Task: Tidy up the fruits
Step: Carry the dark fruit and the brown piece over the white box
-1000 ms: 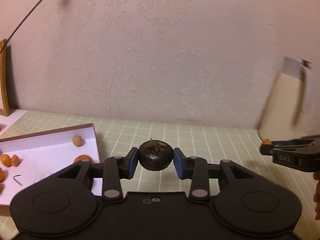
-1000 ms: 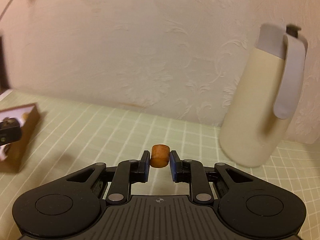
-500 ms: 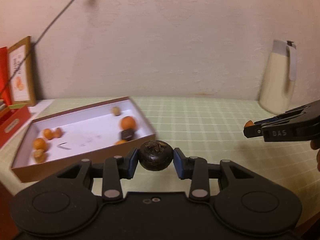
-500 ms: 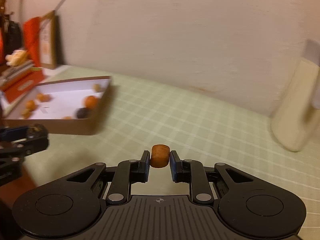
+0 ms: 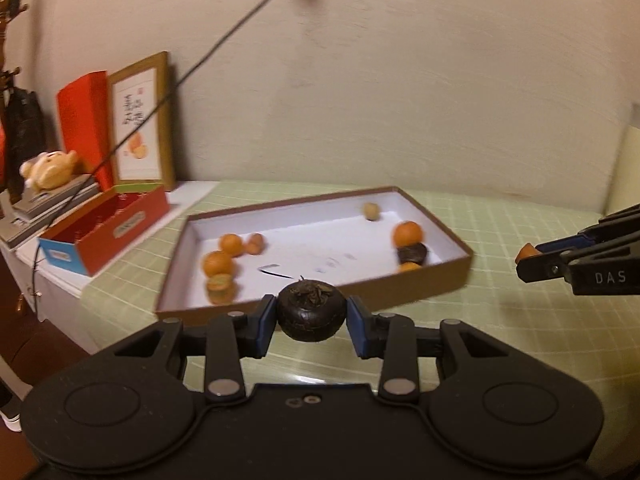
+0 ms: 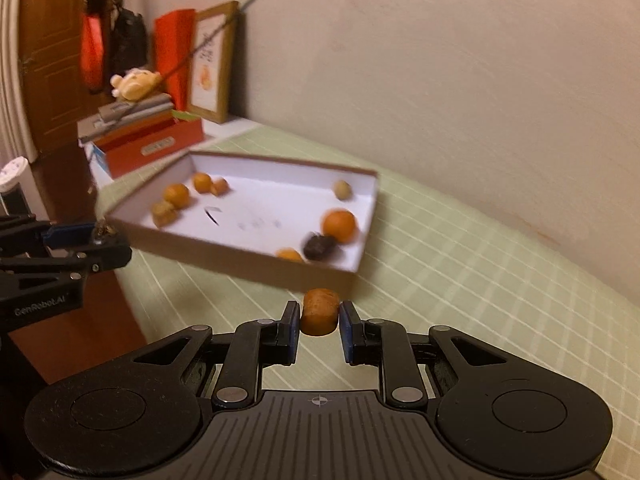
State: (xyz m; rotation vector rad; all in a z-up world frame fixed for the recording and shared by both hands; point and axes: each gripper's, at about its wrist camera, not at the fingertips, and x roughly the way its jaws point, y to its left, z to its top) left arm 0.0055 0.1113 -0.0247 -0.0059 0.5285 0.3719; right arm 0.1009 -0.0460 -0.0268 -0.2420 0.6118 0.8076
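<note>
In my left tongs (image 5: 311, 319) I gripped a dark round fruit (image 5: 310, 311), clamped between both blue pads, held above the counter (image 5: 500, 320) just short of the near wall of the shallow brown box (image 5: 440, 280). My right tongs (image 6: 319, 325) were closed on a small stubby orange fruit piece (image 6: 319, 311), also in the air, near the box's closest corner. Inside the box lay about 8 fruits already: a cluster of orange ones (image 5: 218, 262) toward the left end, a pale round one (image 5: 371, 211) by the far wall, and an orange fruit (image 5: 407, 233) beside another dark one (image 5: 412, 254) at the right end. I judged the sorting well under way but unfinished, since my 2 pieces had not yet gone in; whether more fruit waited elsewhere I could not tell. Behind the box stood a red carton (image 5: 116, 224), a framed picture (image 5: 140, 120) and a plush toy (image 5: 48, 168) on some books. Compared with 1 second earlier, both views had swung leftward: then the wall filled them, with a cream jug large in the right view and only a corner of the box showing; now the whole box lay ahead and the jug was gone from the right view. Neither grip had changed.
</note>
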